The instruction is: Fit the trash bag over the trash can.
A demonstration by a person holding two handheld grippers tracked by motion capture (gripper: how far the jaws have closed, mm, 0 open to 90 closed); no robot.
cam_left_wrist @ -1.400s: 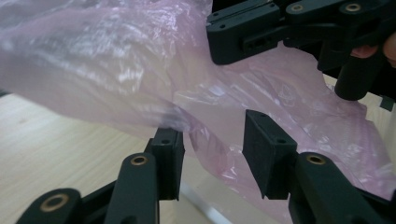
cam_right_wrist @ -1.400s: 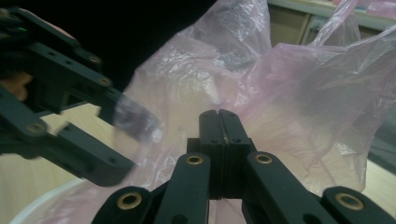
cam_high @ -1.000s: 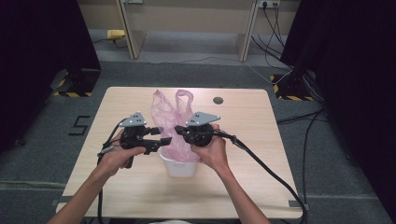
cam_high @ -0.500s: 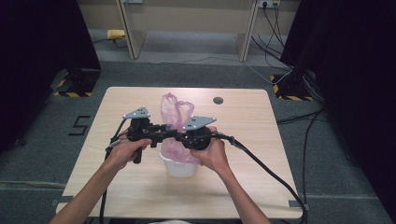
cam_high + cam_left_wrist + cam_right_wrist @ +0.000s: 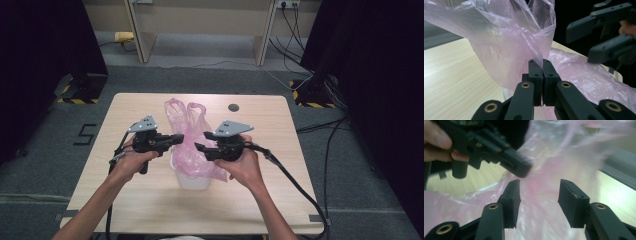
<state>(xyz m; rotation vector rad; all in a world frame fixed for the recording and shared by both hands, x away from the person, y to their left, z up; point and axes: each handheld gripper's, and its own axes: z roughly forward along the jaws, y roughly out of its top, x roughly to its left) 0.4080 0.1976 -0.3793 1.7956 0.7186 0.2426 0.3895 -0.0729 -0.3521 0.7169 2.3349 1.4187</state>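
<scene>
Left claw (image 5: 541,65) pinched on pink bag (image 5: 506,45) film, right claw (image 5: 539,195) just opened, table edges (image 5: 300,150) well apart.

bag (image 5: 189,131): thin, see-through pink plastic, crinkled, with two loop handles standing up
bag position: draped into and over the tub, near the table's middle
bag state: a fold pinched upright, the rest slumped over the tub's rim
tub (image 5: 192,179): small, white, upright beneath the bag
</scene>
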